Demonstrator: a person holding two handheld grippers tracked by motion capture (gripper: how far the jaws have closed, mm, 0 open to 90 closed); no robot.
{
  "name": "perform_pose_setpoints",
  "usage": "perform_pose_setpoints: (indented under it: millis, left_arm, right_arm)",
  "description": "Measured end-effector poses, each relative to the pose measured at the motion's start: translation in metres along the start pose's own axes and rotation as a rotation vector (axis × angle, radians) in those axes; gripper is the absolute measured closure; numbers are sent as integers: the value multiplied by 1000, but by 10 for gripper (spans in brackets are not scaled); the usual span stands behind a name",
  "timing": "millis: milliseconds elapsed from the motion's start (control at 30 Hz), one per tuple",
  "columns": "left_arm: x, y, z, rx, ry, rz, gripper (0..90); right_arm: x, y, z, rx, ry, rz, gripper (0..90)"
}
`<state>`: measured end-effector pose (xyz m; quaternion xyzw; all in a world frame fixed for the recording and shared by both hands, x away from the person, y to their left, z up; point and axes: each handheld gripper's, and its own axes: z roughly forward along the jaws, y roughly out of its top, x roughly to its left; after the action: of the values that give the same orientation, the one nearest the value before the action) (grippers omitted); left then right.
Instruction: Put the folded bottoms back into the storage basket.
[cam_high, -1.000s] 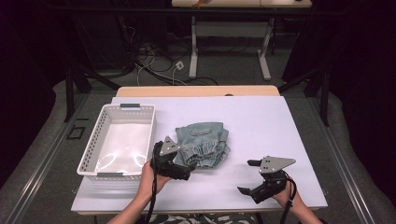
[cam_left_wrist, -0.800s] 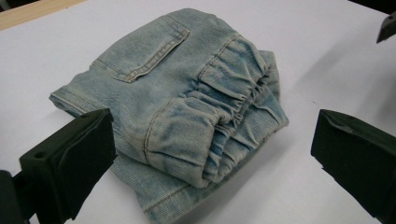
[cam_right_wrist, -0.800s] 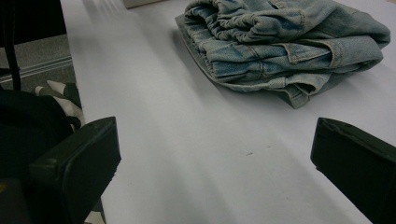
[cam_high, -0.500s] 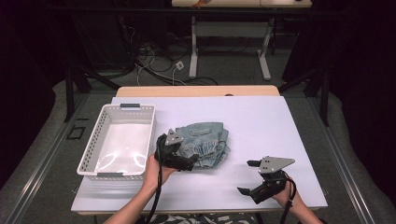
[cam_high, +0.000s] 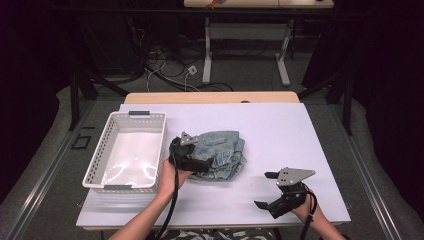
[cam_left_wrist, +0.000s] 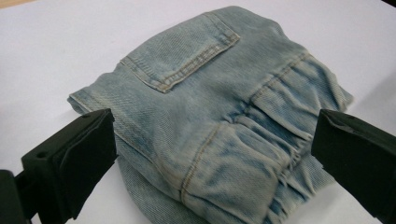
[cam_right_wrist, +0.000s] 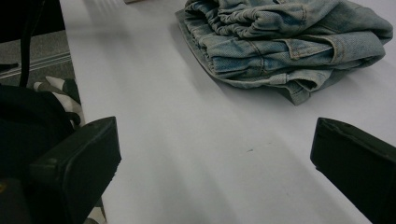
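Right at the middle of the white table (cam_high: 300, 135) lies the folded denim garment (cam_high: 220, 152), with the left gripper (cam_high: 197, 162) at its near-left edge, jaws spread wide to either side of the bundle and seemingly not yet pinching it. Just left stands the white perforated basket (cam_high: 95, 167), nothing between. Well apart, the right gripper (cam_high: 267, 190) hovers near the front edge, jaws wide and holding nothing

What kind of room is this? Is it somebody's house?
Probably not a house; it looks like a lab or test workshop. A white work table stands among dark curtains, loose cables lie on the floor, and the folded jeans are handled with grippers.
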<state>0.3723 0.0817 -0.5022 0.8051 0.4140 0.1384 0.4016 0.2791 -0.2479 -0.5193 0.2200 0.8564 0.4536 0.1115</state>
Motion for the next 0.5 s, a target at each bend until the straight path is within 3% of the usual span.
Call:
perform_pose_setpoints:
  millis: [333,500]
  left_arm:
    - [13,6,16,20,79,-41,53]
    - [21,5,29,57,124,-60,83]
  right_arm:
    - [0,-1,1,1,6,2,12]
    - [-1,-1,2,2,11,5,12]
